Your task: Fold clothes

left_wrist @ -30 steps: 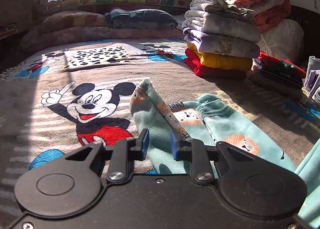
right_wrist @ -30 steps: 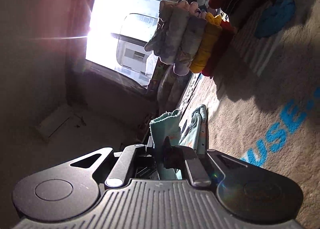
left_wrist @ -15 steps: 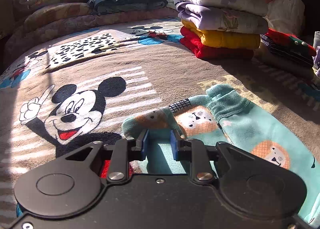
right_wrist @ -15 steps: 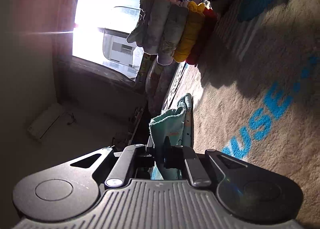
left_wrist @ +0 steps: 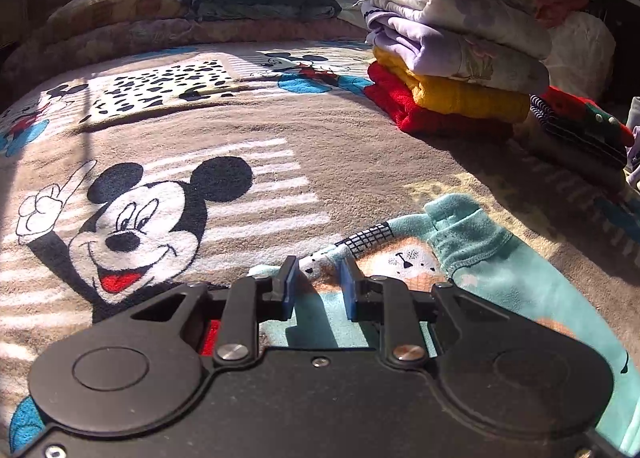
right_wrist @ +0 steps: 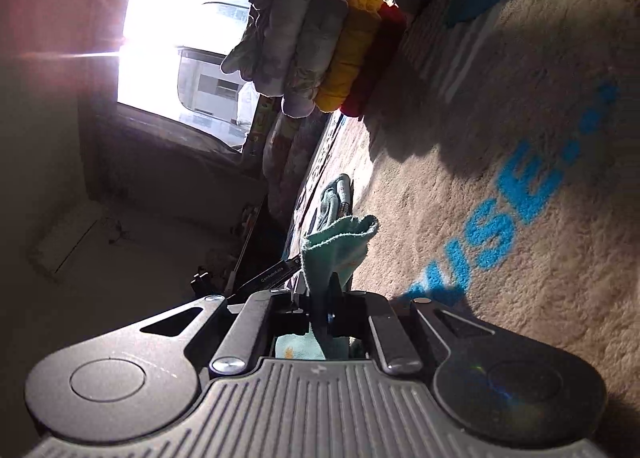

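Note:
A teal fleece garment [left_wrist: 500, 278] with orange lion prints lies flat on the Mickey Mouse blanket [left_wrist: 320, 138], one cuffed end folded over it. My left gripper [left_wrist: 318, 282] hovers low over its near edge. Its blue pads [left_wrist: 288, 290] stand apart, the cloth showing beneath the gap, so it is open. In the right wrist view, which is rolled sideways, my right gripper [right_wrist: 320, 298] is shut on a teal edge of the garment [right_wrist: 340, 238], which sticks up past the fingers. The rest of the garment trails away along the blanket [right_wrist: 520, 178].
A stack of folded clothes [left_wrist: 452, 58] stands at the back right of the bed, also seen as the stack [right_wrist: 320, 50]. A dark striped folded pile [left_wrist: 580, 134] sits beside it. Pillows [left_wrist: 260, 2] line the far edge under a bright window [right_wrist: 180, 38].
The raised fold of the teal garment has come down flat onto the bed. My left gripper has lowered and moved in over it. The right gripper keeps its hold and has shifted slightly.

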`<state>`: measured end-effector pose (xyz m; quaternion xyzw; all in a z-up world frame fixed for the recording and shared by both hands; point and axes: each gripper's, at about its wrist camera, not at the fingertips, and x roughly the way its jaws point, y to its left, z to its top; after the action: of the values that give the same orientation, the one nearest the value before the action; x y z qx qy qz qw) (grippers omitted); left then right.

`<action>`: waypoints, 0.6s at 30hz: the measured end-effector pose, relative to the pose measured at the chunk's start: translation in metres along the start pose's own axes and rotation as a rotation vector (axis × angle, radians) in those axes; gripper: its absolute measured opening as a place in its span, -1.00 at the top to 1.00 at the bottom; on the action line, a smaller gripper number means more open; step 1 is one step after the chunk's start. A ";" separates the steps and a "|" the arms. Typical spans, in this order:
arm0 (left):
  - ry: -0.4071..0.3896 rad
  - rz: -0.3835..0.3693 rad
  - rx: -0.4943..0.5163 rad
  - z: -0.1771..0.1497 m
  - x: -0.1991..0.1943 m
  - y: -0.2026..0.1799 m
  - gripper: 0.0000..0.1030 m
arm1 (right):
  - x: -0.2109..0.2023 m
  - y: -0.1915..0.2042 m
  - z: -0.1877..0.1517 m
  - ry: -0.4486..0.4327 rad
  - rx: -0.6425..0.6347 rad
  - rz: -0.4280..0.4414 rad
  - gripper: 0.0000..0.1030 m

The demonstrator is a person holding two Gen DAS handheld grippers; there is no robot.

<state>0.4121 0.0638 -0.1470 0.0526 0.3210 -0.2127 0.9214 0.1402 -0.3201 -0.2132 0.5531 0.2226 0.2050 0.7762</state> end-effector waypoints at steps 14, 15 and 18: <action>-0.146 0.066 -0.158 -0.021 -0.097 0.010 0.03 | 0.013 -0.003 -0.005 0.004 -0.055 -0.088 0.80; -0.138 0.078 -0.144 -0.025 -0.105 0.006 0.03 | 0.014 -0.003 -0.005 0.002 -0.060 -0.088 0.80; -0.157 0.087 -0.086 -0.040 -0.135 -0.010 0.03 | 0.015 -0.003 -0.004 -0.005 -0.065 -0.085 0.80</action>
<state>0.2906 0.1126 -0.0956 0.0101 0.2542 -0.1619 0.9535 0.1503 -0.3098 -0.2190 0.5183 0.2373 0.1777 0.8022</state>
